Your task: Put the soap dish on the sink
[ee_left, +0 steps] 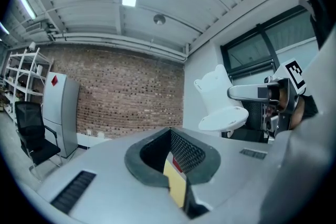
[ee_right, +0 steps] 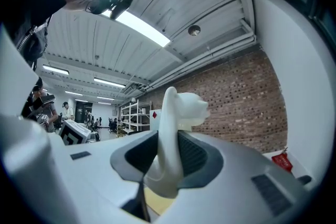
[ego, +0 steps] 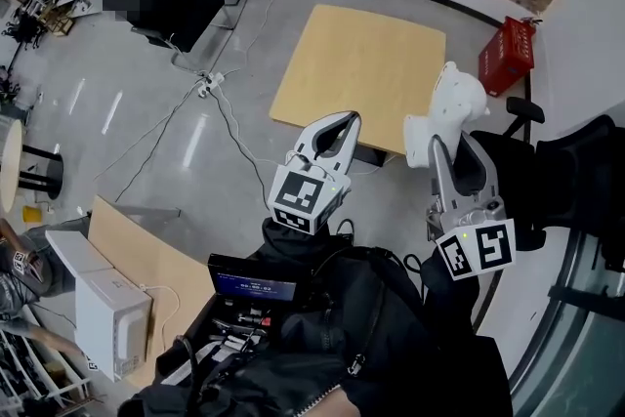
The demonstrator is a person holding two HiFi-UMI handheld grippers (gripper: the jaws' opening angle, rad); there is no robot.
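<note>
Between the jaws of the right gripper (ee_right: 167,140) sits the soap dish (ee_right: 181,105), pinched by its thin wall, left gripper (ego: 344,124) pressed together, empty; risk: top-heavy dish may pivot or slip if jolted.

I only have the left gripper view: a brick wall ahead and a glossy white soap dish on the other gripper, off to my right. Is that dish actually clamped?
Observer: Yes. The right gripper view shows the glossy white soap dish between the jaws of the right gripper, which are closed on it. It touches nothing else.
Operator: What lies below us?
Observer: In the head view, a square light wooden table stands on the grey floor beyond the dish.
Operator: Any sink nearby?
Observer: None in any view. In the head view, a white power strip with trailing cables lies on the floor to the left of the table.
</note>
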